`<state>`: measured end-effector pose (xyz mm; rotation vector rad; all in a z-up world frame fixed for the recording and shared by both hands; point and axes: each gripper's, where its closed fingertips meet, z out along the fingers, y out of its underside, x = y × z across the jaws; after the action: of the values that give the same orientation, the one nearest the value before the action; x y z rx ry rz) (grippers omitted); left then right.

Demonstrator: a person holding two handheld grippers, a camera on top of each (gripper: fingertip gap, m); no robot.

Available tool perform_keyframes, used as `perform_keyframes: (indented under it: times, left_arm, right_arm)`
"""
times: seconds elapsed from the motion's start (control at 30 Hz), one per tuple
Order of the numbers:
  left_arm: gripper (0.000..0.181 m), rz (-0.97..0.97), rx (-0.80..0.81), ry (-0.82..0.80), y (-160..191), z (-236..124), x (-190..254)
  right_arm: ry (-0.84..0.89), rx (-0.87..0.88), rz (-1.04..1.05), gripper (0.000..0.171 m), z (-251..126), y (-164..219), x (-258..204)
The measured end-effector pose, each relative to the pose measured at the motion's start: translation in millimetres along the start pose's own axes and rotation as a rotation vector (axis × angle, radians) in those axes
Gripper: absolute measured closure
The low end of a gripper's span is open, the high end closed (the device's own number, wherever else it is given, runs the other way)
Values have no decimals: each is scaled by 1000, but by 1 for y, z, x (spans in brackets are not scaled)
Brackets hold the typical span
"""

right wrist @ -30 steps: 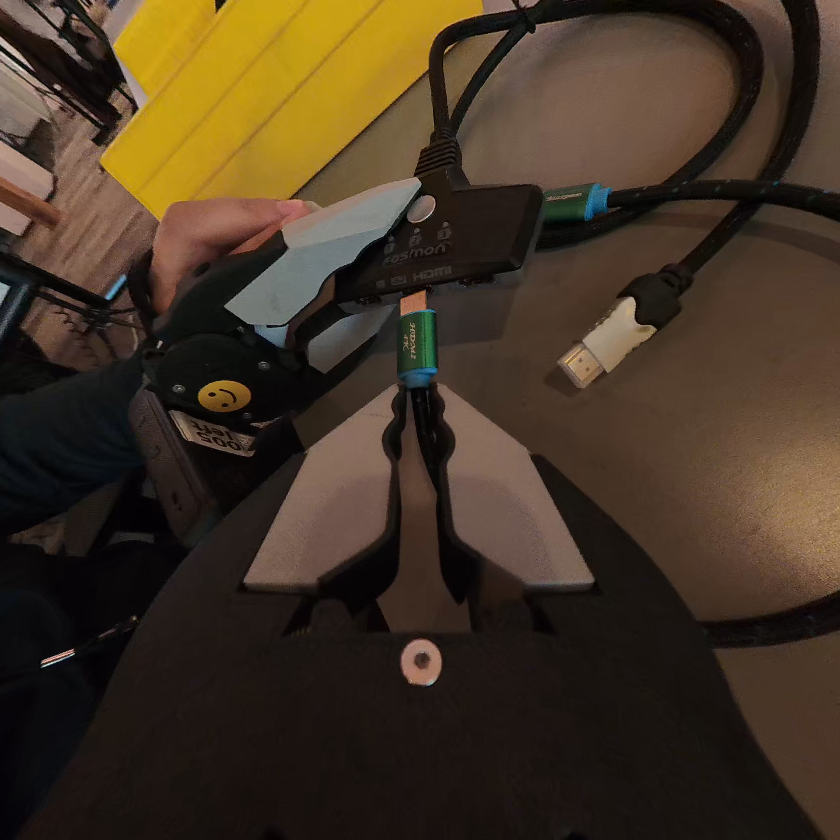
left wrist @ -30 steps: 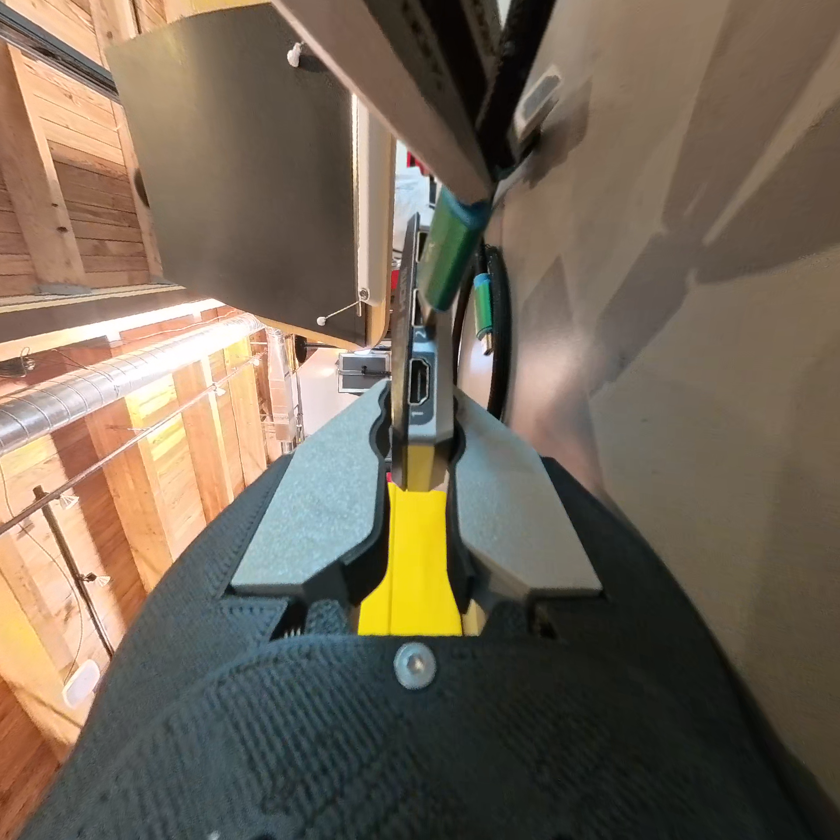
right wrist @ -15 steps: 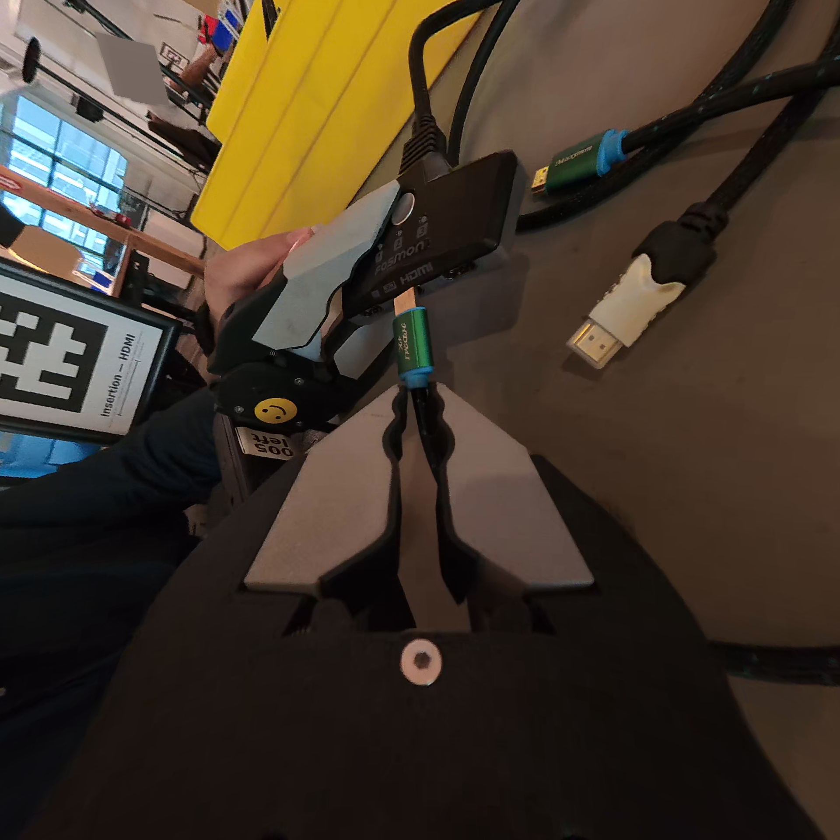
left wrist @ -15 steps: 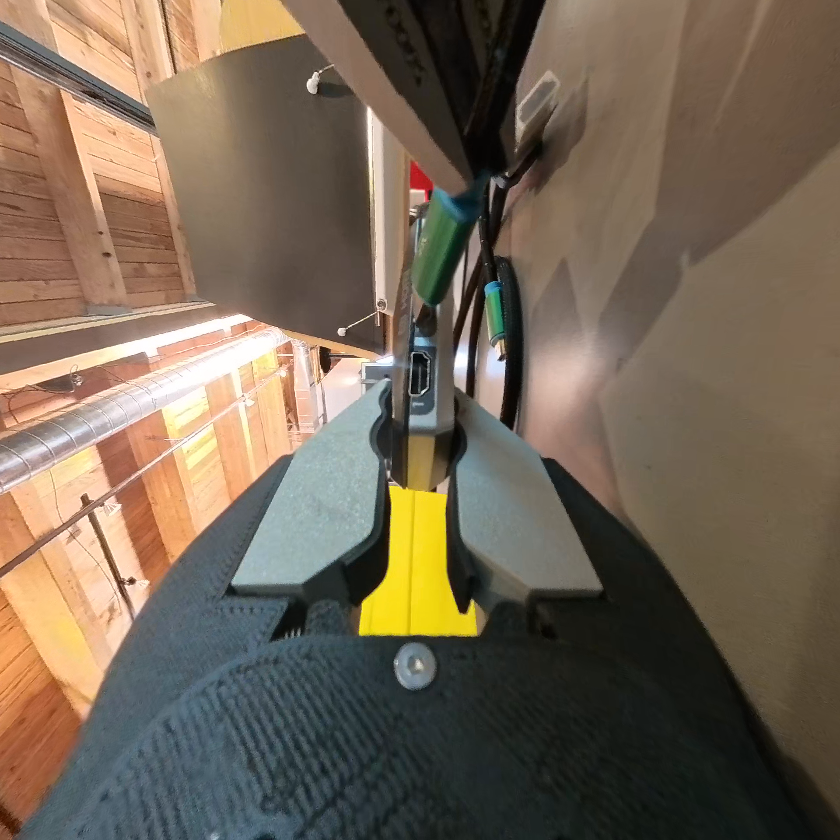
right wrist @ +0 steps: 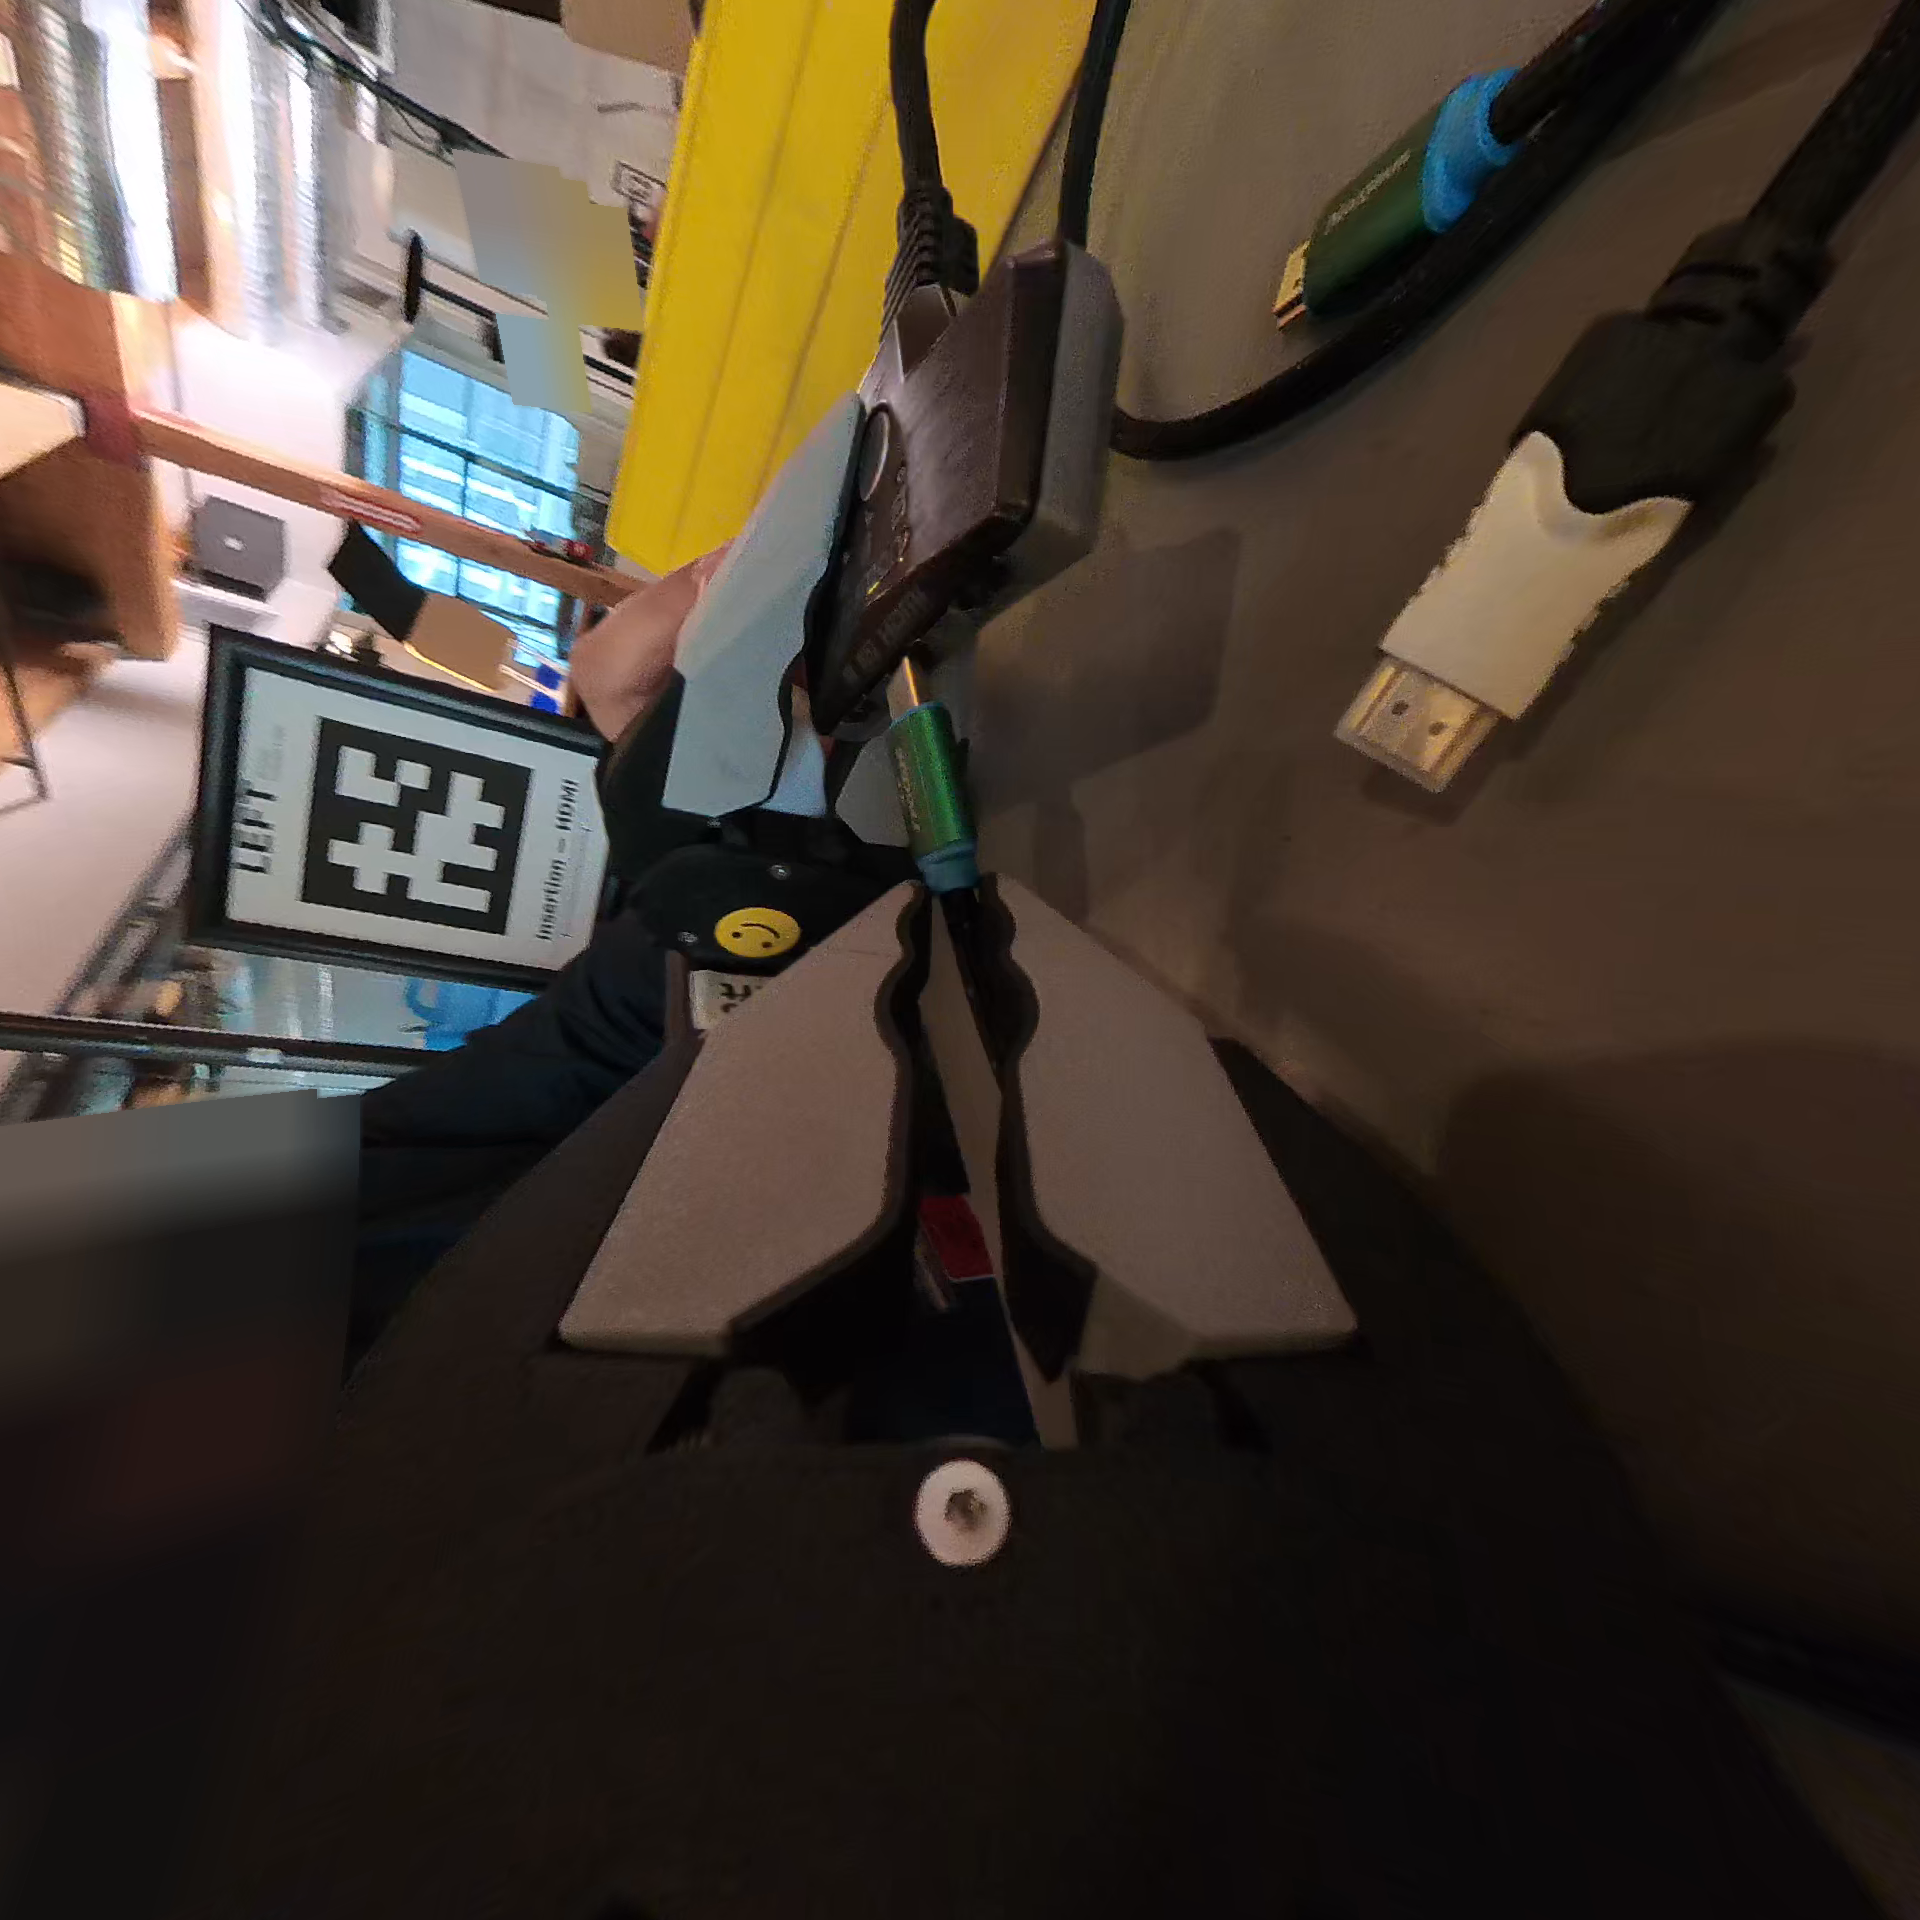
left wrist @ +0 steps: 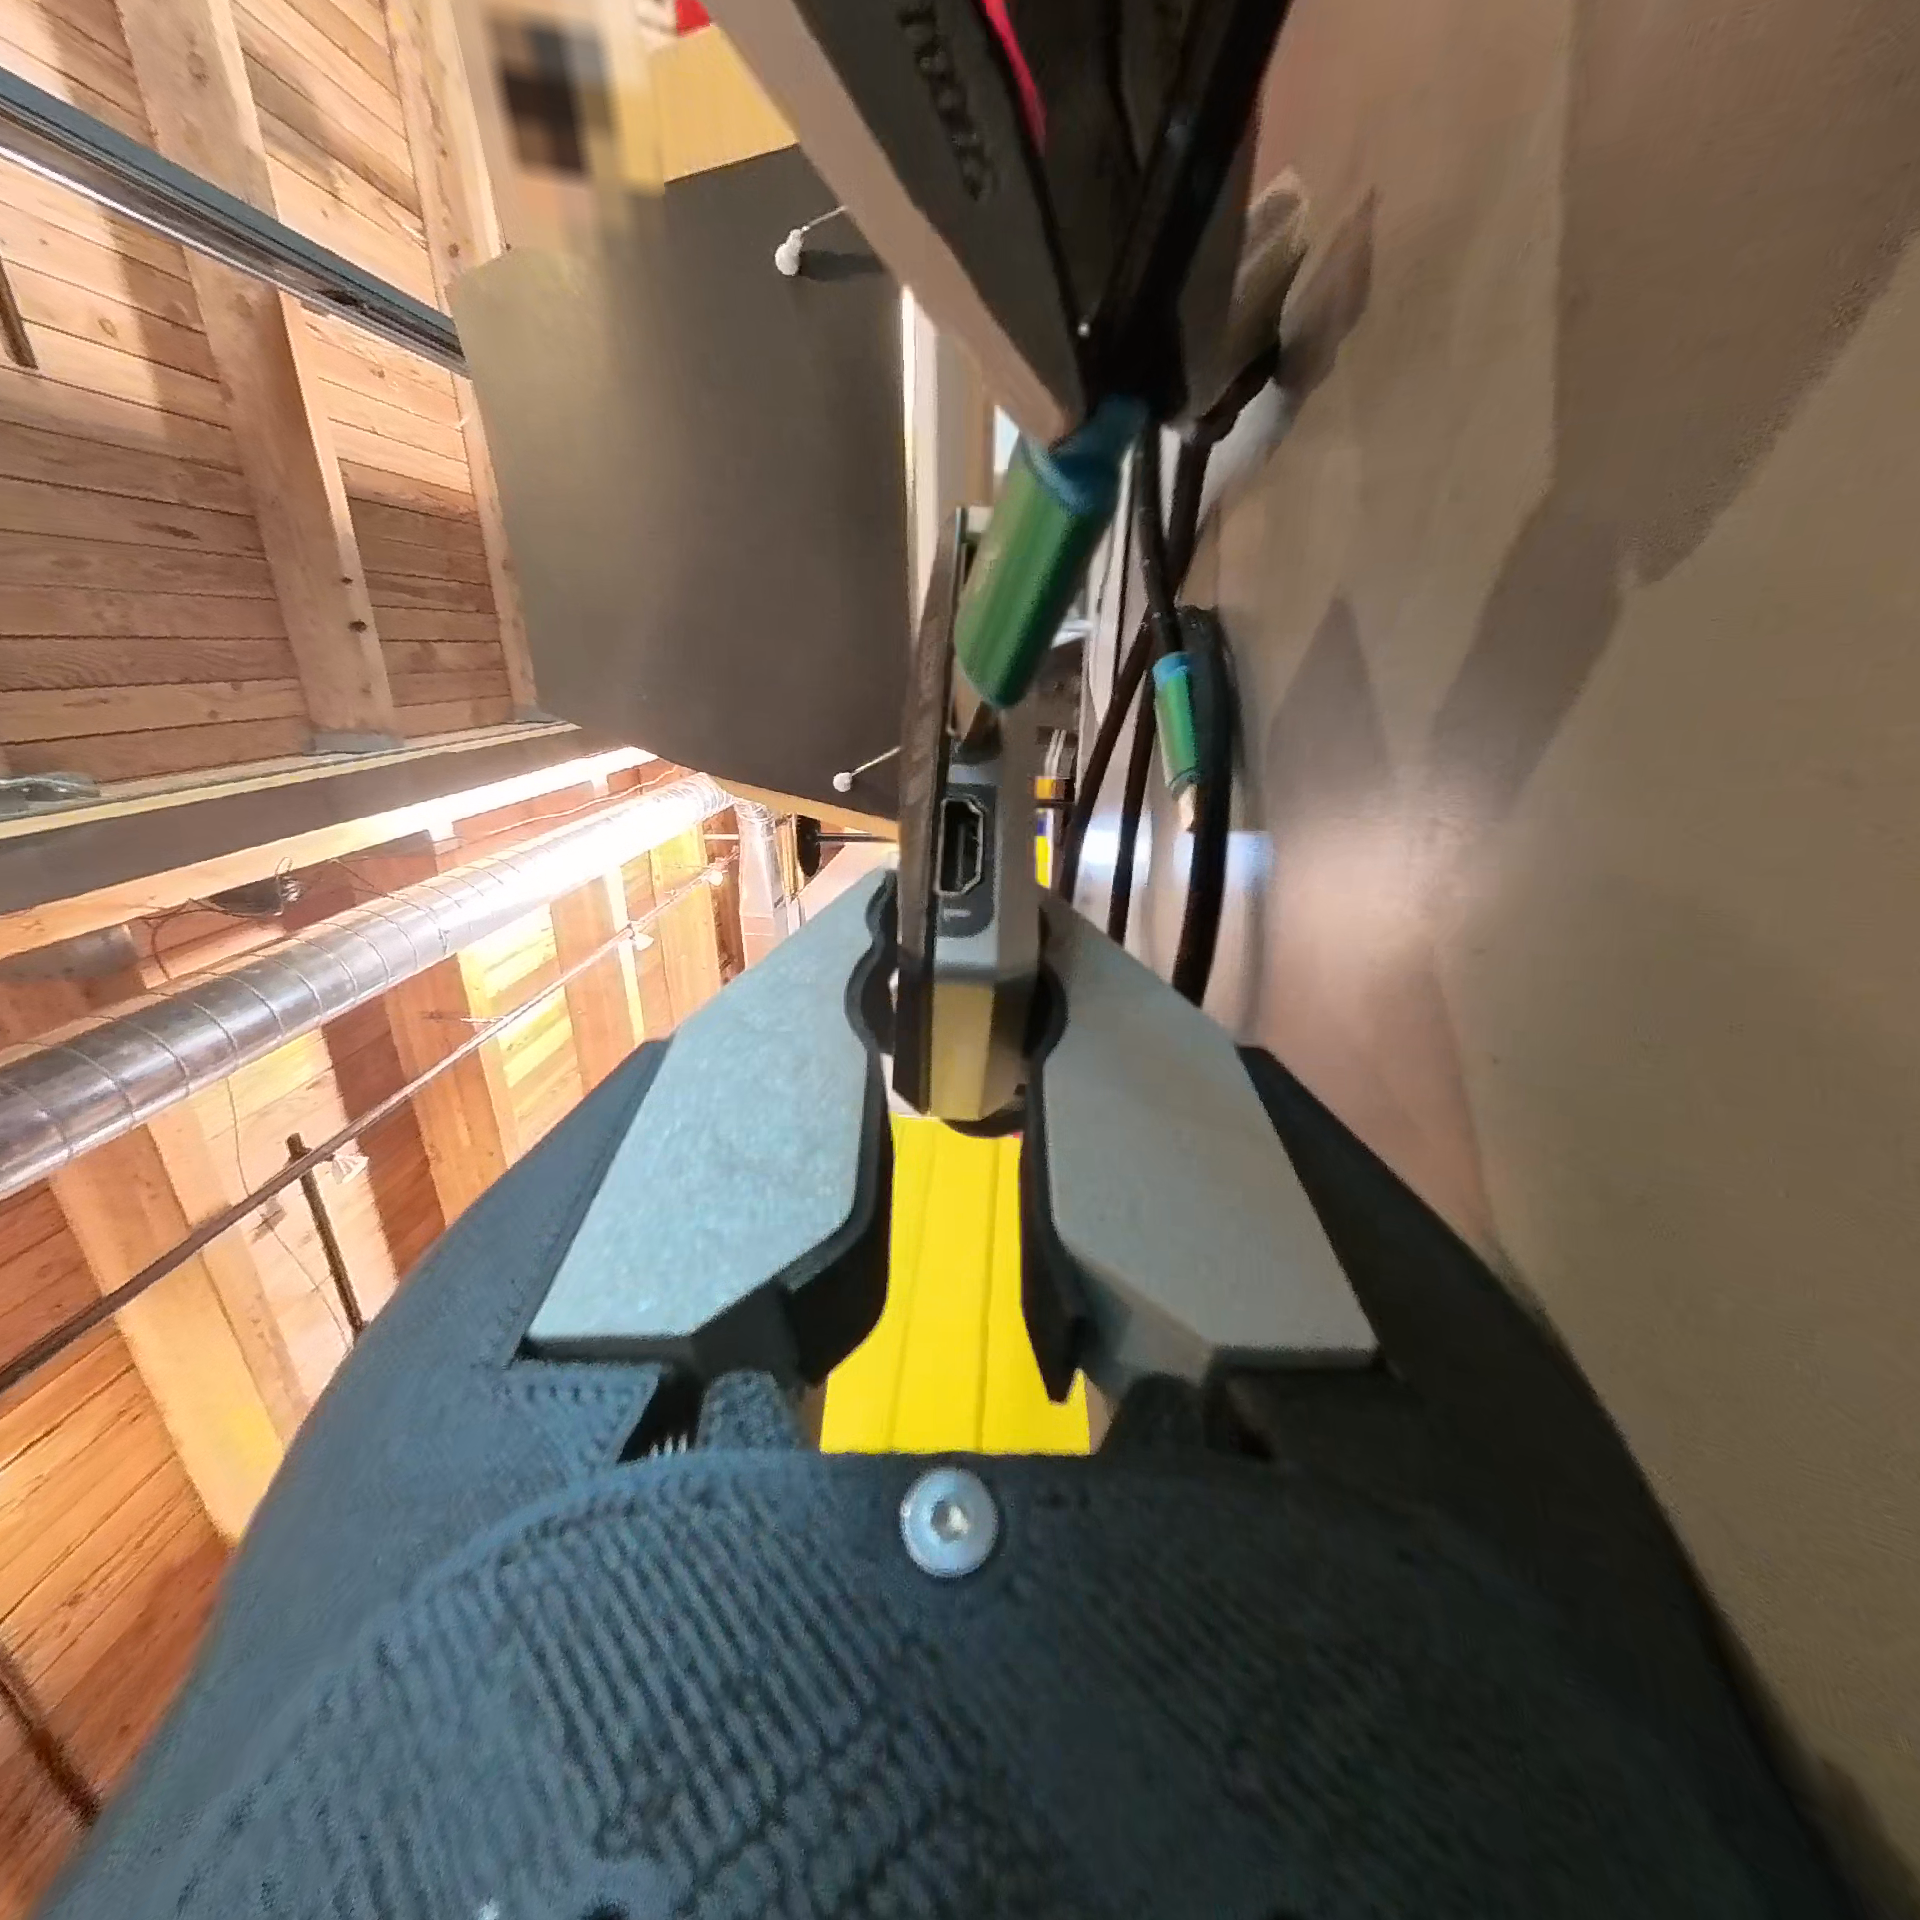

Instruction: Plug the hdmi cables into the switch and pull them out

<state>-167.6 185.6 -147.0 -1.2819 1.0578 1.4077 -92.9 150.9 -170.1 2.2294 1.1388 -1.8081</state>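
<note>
My left tongs (left wrist: 961, 997) are pinched on the near end of the flat black HDMI switch box (right wrist: 977, 457), which is lifted off the grey surface (right wrist: 1558, 987) and tilted, one bare port on its edge facing my left camera; pale lettering runs along the top of the box, and I leave it at that; my right tongs (right wrist: 956, 904) are pressed nearly together on the black cord just behind the green metal plug with a blue collar (right wrist: 930, 779), whose gold tip sits at a port on the side of the switch, though I cannot tell how deep it goes; this plug carries small print along its barrel; I count three loose-ended cable plugs in all: the one I hold, a second green plug with a blue collar (right wrist: 1382, 223) lying free on the surface beyond the switch, also lettered, and a white-and-black plug with a silver tip (right wrist: 1507, 613) lying free to the right; a fourth, black cable (right wrist: 920, 156) runs from the far end of the box; a framed black-and-white marker sign (right wrist: 400, 821) stands at left, a yellow smiley sticker (right wrist: 756, 930) sits on my left tool, and a yellow panel (right wrist: 821, 239) lies beyond.
</note>
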Motion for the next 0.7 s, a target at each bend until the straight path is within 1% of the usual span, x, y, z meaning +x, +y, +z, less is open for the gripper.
perform_keyframes:
  times: [0.1, 0.23, 0.5, 0.7]
  left_arm:
    - [163, -7, 12, -44, -1, -3, -8]
    - [163, -1, 50, -74, -6, -7, -12]
    - [163, 8, 106, -103, -12, -14, -16]
    - [163, 12, 101, -103, -11, -13, -16]
  right_arm:
    - [-70, 16, 54, 165, -2, -1, -6]
    - [-148, -7, 139, 164, -6, 3, -9]
    - [-216, -83, 211, 164, -13, 6, -12]
    - [-243, -128, 210, 164, -10, 10, -15]
